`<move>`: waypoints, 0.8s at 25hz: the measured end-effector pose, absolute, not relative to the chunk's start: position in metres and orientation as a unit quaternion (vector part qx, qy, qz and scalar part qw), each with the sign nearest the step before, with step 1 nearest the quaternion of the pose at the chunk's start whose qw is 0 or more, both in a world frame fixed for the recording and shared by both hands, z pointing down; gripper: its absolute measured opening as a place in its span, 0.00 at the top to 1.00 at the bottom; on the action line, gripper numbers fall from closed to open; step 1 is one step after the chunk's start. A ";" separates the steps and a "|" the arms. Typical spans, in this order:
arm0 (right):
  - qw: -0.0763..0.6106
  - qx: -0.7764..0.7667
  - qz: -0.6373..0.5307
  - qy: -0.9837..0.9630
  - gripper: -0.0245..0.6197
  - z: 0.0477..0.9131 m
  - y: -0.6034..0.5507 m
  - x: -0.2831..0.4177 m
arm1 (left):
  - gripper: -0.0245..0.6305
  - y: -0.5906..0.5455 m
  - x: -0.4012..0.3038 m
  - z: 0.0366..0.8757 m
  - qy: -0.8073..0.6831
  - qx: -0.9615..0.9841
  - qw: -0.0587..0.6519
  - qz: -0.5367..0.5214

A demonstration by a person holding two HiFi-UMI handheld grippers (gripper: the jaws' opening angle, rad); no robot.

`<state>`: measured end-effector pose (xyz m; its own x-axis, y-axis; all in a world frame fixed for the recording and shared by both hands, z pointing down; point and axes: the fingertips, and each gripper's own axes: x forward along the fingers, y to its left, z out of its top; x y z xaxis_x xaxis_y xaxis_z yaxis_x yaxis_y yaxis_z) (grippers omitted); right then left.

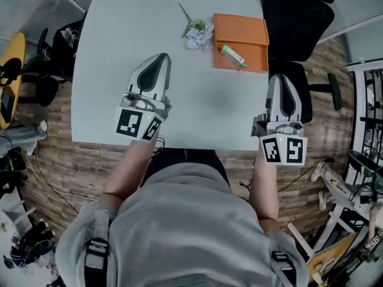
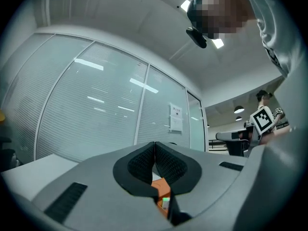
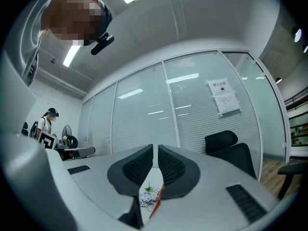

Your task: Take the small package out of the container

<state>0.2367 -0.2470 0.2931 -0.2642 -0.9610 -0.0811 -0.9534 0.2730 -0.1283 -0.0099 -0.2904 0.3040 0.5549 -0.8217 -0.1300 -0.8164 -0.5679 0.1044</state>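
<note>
Small package [image 1: 232, 55] lies in orange container [image 1: 251, 31] on white table [image 1: 131, 34]; left gripper [image 1: 160, 58] and right gripper [image 1: 280, 78] closed, empty.

On the white worktop [image 1: 131, 34], a small package [image 1: 232, 55] lies in the orange container [image 1: 251, 31] just beside a flower sprig [image 1: 197, 33], with the left gripper [image 1: 159, 58] and right gripper [image 1: 280, 78] near the front edge.

Found the container [image 1: 251, 31] near the table's [image 1: 119, 70] far right corner, with the small package [image 1: 232, 55] lying in it toward its near left. Saw a flower sprig [image 1: 197, 33] just left of the container. Noted a chair [image 1: 296, 17] beyond the table's right edge.
</note>
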 end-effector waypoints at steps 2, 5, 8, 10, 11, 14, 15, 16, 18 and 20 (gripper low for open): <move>0.069 -0.598 -0.034 0.798 0.86 0.301 -0.260 0.238 | 0.93 -0.303 -0.004 0.307 -0.463 0.882 0.016 -0.079; 0.063 -0.597 -0.046 0.798 0.86 0.314 -0.275 0.237 | 0.93 -0.316 0.002 0.315 -0.458 0.886 0.021 -0.072; 0.050 -0.599 -0.053 0.798 0.86 0.330 -0.290 0.236 | 0.93 -0.330 0.007 0.329 -0.451 0.889 0.031 -0.068; 0.040 -0.599 -0.064 0.797 0.86 0.342 -0.300 0.237 | 0.93 -0.341 0.013 0.334 -0.445 0.893 0.036 -0.067; 0.033 -0.598 -0.070 0.797 0.86 0.349 -0.306 0.237 | 0.93 -0.346 0.016 0.336 -0.442 0.894 0.037 -0.067; -0.005 -0.589 -0.079 0.805 0.86 0.377 -0.329 0.236 | 0.93 -0.362 0.022 0.345 -0.438 0.896 0.041 -0.065; -0.022 -0.583 -0.082 0.808 0.86 0.388 -0.338 0.234 | 0.93 -0.367 0.023 0.349 -0.439 0.895 0.044 -0.064; -0.039 -0.577 -0.087 0.811 0.86 0.401 -0.346 0.232 | 0.93 -0.371 0.024 0.354 -0.440 0.895 0.046 -0.062; -0.069 -0.569 -0.106 0.812 0.86 0.428 -0.362 0.230 | 0.93 -0.378 0.025 0.364 -0.442 0.894 0.052 -0.058; -0.091 -0.562 -0.132 0.812 0.86 0.456 -0.376 0.229 | 0.93 -0.383 0.026 0.374 -0.444 0.893 0.058 -0.055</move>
